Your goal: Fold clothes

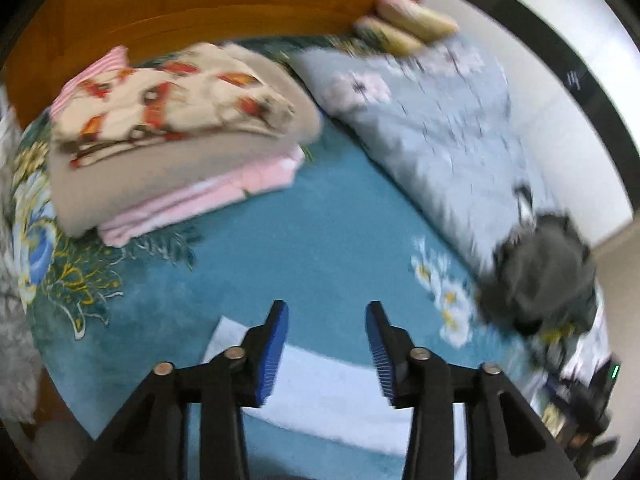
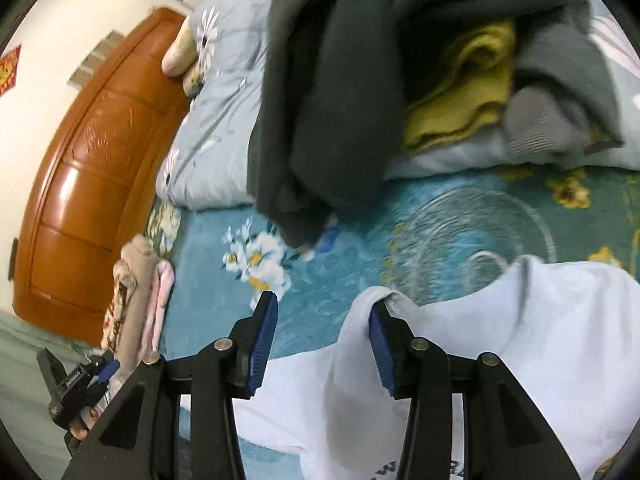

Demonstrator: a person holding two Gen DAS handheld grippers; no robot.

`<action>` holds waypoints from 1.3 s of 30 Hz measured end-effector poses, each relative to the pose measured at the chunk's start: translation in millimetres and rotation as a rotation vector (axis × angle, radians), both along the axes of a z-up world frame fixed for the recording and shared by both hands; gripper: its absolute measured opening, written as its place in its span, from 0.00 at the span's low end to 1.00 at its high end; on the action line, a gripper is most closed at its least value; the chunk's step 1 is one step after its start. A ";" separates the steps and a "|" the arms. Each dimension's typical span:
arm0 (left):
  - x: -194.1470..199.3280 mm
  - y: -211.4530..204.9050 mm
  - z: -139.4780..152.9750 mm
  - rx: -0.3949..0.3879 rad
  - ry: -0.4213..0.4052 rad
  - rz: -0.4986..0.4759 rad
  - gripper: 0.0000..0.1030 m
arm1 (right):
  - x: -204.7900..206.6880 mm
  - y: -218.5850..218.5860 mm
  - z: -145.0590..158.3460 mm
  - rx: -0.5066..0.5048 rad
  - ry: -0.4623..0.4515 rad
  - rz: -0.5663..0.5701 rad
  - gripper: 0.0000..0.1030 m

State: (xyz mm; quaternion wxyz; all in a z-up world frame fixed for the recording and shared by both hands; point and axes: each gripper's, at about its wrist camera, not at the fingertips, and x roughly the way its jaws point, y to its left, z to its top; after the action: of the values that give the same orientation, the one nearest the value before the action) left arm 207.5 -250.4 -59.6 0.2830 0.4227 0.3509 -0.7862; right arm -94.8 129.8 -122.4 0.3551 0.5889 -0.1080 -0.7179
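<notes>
A white garment (image 1: 332,392) lies flat on the teal bedspread (image 1: 320,232) under my left gripper (image 1: 328,306), which is open with nothing between its blue pads. In the right wrist view the same white garment (image 2: 520,340) spreads to the lower right, and one fold of it drapes over the tip of the right-hand finger (image 2: 380,344). My right gripper (image 2: 324,302) is open and its pads press on nothing. A stack of folded clothes (image 1: 172,128) sits near the headboard.
A heap of unfolded clothes, dark grey (image 2: 340,80) and yellow (image 2: 468,88), rests on a pale blue floral quilt (image 2: 224,120). The orange wooden headboard (image 2: 88,160) closes off the bed. The other gripper and a hand (image 2: 80,384) show at the lower left.
</notes>
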 end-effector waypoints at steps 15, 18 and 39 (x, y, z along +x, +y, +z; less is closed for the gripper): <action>12.9 -59.0 -117.2 0.084 -0.266 -0.060 0.49 | 22.1 30.5 10.0 -0.025 -0.007 0.095 0.70; 5.4 -58.0 -120.9 0.052 -0.268 -0.100 0.47 | 28.4 40.0 21.8 -0.026 0.015 0.074 0.70; 72.2 -86.9 -96.9 -0.094 -0.276 0.001 0.05 | 32.9 79.1 31.6 0.046 0.025 -0.086 0.70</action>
State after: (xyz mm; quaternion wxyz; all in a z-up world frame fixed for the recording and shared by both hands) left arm 279.7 -337.3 -156.5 0.3486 0.5129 0.2719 -0.7359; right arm -61.9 208.9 -90.9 0.3115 0.5830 -0.1122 -0.7420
